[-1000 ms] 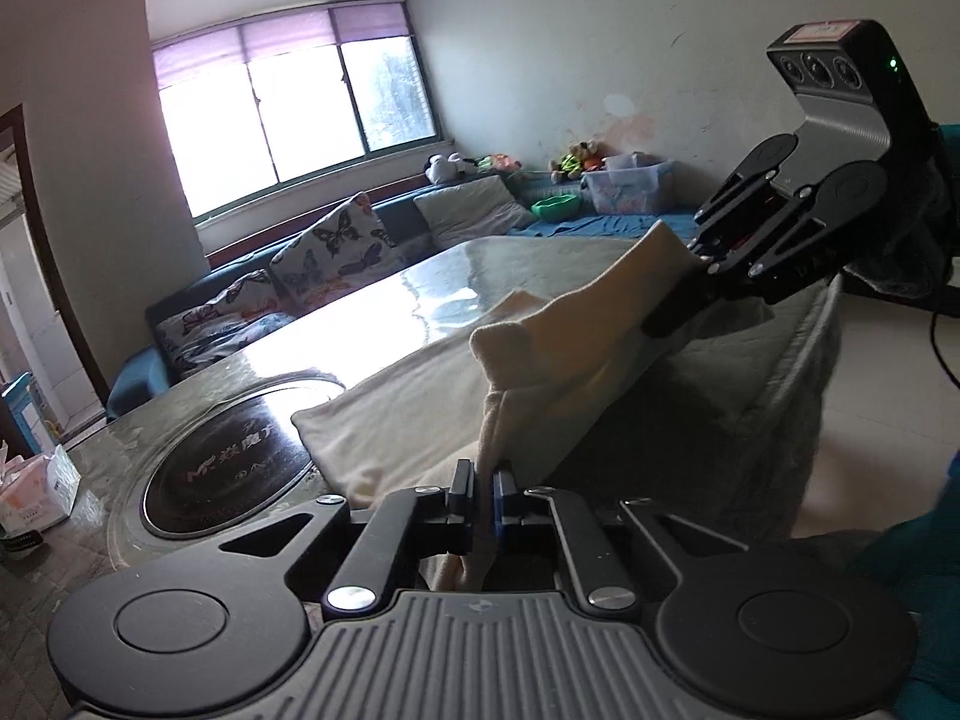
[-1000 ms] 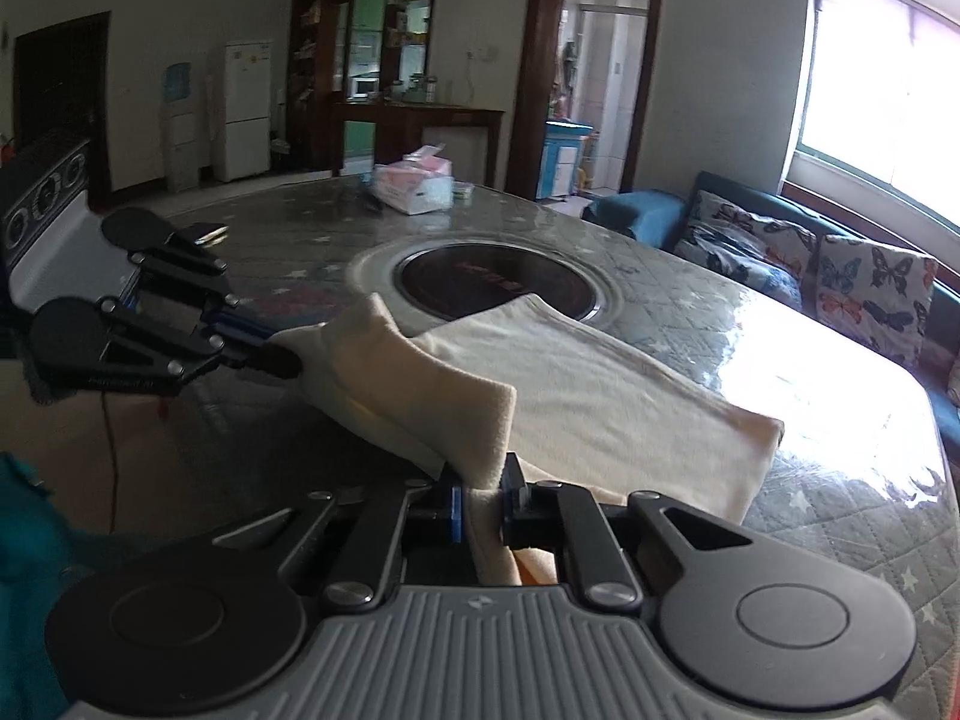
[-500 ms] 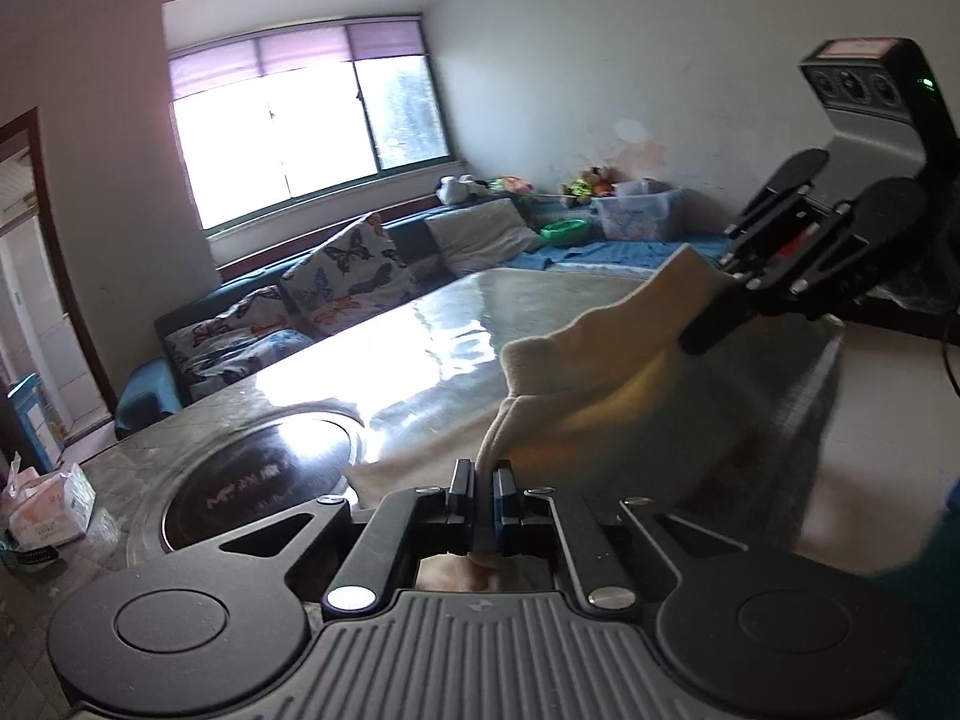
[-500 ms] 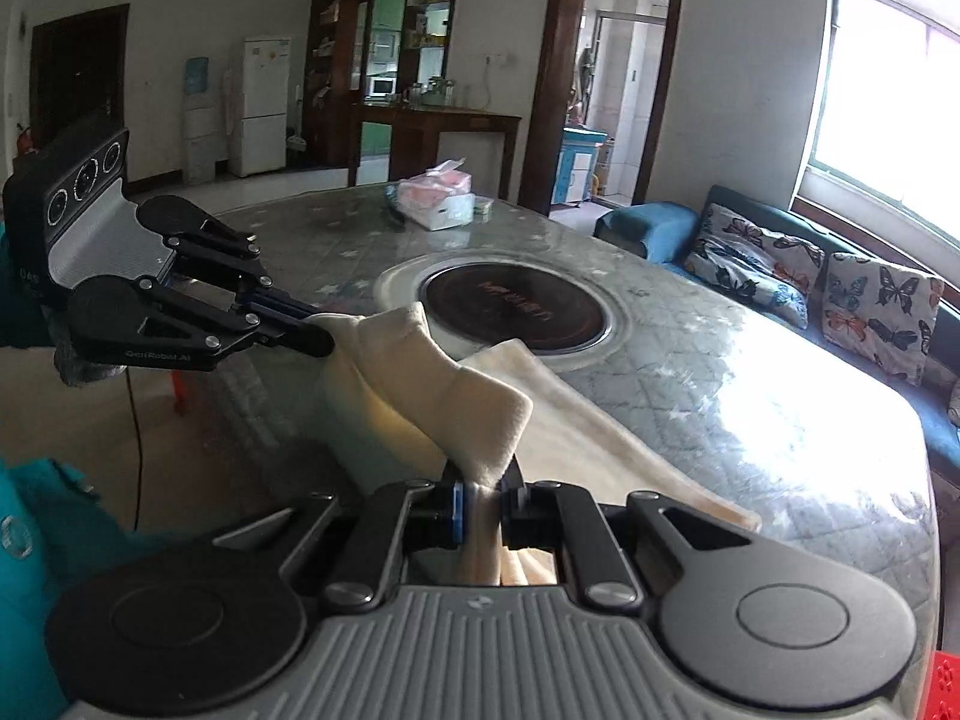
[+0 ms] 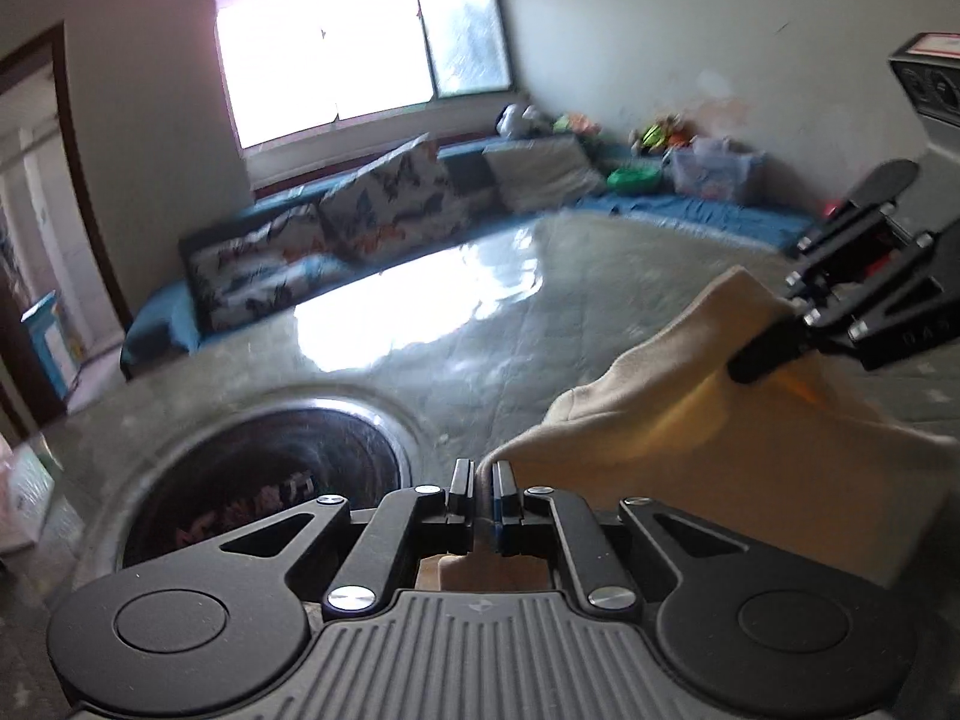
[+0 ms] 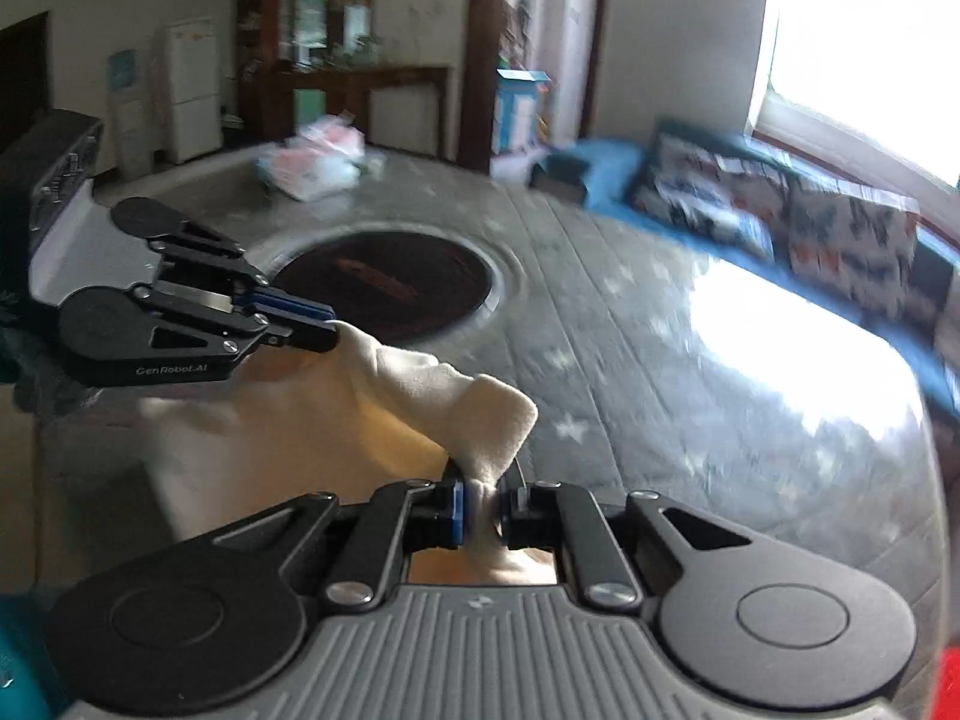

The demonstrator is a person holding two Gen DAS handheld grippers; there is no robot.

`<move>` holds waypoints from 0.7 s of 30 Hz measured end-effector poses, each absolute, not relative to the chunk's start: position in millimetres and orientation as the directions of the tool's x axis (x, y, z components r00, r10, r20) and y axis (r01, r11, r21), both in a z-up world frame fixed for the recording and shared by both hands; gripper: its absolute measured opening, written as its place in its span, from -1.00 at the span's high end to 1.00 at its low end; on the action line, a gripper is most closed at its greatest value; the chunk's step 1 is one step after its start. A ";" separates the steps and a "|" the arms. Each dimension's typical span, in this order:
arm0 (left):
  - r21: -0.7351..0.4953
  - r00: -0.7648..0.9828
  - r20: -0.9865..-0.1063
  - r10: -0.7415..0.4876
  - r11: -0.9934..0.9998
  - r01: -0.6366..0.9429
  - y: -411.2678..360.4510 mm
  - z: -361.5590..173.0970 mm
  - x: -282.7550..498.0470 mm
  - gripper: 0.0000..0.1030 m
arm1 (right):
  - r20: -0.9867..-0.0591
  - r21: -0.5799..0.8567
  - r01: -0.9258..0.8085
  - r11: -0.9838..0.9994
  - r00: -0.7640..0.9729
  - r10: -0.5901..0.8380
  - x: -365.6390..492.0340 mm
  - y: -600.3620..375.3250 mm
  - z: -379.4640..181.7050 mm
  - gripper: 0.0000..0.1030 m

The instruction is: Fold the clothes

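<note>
A cream cloth garment (image 5: 690, 438) hangs in the air between my two grippers, lifted off the table. My left gripper (image 5: 482, 480) is shut on one corner of it. My right gripper (image 6: 483, 501) is shut on the other corner; the cloth also shows in the right wrist view (image 6: 414, 408). In the left wrist view the right gripper (image 5: 756, 360) is at the right, pinching the cloth. In the right wrist view the left gripper (image 6: 324, 330) is at the left, pinching it. The cloth's lower part hangs down out of sight.
A grey quilted table (image 5: 480, 336) with a round dark inset hob (image 5: 264, 480) lies below. A tissue pack (image 6: 312, 162) sits at the table's far side. A blue sofa with butterfly cushions (image 5: 336, 252) stands under the window.
Both grippers have lifted the cloth off the table and carried it forward over it. The cloth no longer lies spread on the surface. Both views are blurred by motion.
</note>
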State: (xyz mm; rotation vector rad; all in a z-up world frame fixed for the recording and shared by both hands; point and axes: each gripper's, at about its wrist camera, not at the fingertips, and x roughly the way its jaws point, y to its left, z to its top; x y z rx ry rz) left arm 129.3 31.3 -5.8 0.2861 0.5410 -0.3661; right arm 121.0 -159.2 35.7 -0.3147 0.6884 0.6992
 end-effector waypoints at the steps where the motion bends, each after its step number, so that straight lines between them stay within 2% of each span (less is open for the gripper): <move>1: 0.168 0.792 -0.558 -0.248 0.901 0.401 30.3 -11.9 135.2 0.84 | -0.682 -0.030 -0.668 0.744 0.558 0.473 128.4 -159.1 26.9 0.80; 4: 0.180 0.785 -0.586 -0.203 0.911 0.370 29.2 -25.6 146.5 0.79 | -0.693 -0.005 -0.601 0.799 0.578 0.431 140.7 -163.2 7.4 0.69; 5: 0.184 0.784 -0.592 -0.187 0.916 0.358 29.7 -27.8 147.8 0.78 | -0.691 0.004 -0.577 0.817 0.589 0.419 142.5 -166.2 3.9 0.54; 11: 0.127 0.791 -0.584 -0.185 0.941 0.314 39.2 -13.4 138.6 0.72 | -0.653 0.074 -0.450 0.890 0.652 0.385 143.8 -186.9 2.5 0.53; 15: 0.069 0.780 -0.568 -0.265 0.928 0.366 29.1 4.8 124.8 0.72 | -0.620 0.087 -0.464 0.881 0.667 0.413 132.0 -184.4 9.4 0.53; 21: 0.023 0.714 -0.616 -0.332 0.899 0.438 3.0 -6.0 132.1 0.72 | -0.651 0.071 -0.492 0.868 0.637 0.414 132.4 -167.1 -2.8 0.54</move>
